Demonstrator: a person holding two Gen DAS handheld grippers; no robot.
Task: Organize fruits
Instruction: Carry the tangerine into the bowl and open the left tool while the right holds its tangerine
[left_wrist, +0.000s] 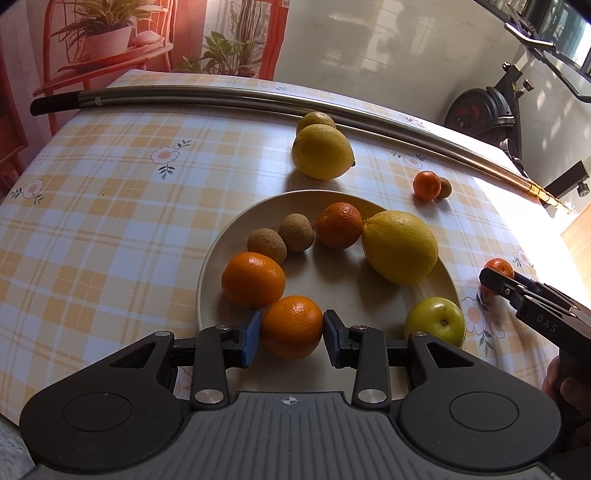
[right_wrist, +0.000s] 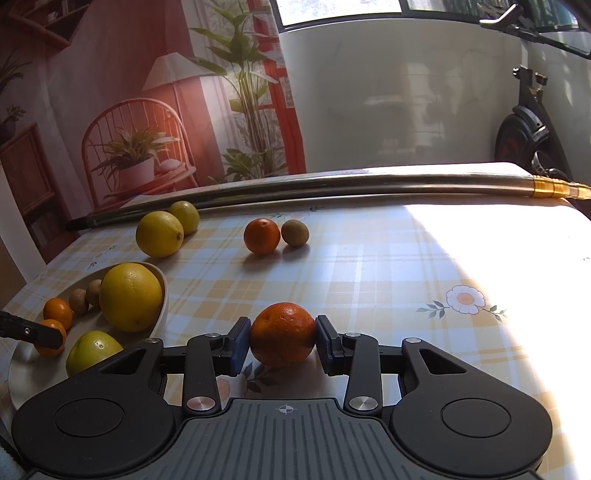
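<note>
Two mandarins are in hand at once. Left gripper (left_wrist: 291, 334) has its blue pads against both sides of a mandarin (left_wrist: 291, 326) at the near rim of the cream plate (left_wrist: 236, 229); whether the fruit rests on the plate or hangs just above it I cannot tell. Right gripper (right_wrist: 283, 341) has its pads touching another mandarin (right_wrist: 283, 334) low over the checked tablecloth (right_wrist: 388, 266), to the right of the plate; the grip looks closed on it, contact with the cloth unclear. Plate already carries a big lemon (left_wrist: 400, 245), two more mandarins, two small brown fruits (left_wrist: 282, 238) and a green apple (left_wrist: 436, 321) at its near rim. Judged step: loading the plate. Next move likely: left releases, right carries its fruit over the rim into the open centre without knocking the apple. Outstanding on the cloth: two lemons (right_wrist: 159, 233), a mandarin (right_wrist: 261, 230) and a brown fruit (right_wrist: 294, 232) touching or nearly so. Brown fruits not identifiable. Long metal tube (right_wrist: 332, 184) lies beyond; purpose unknown.
</note>
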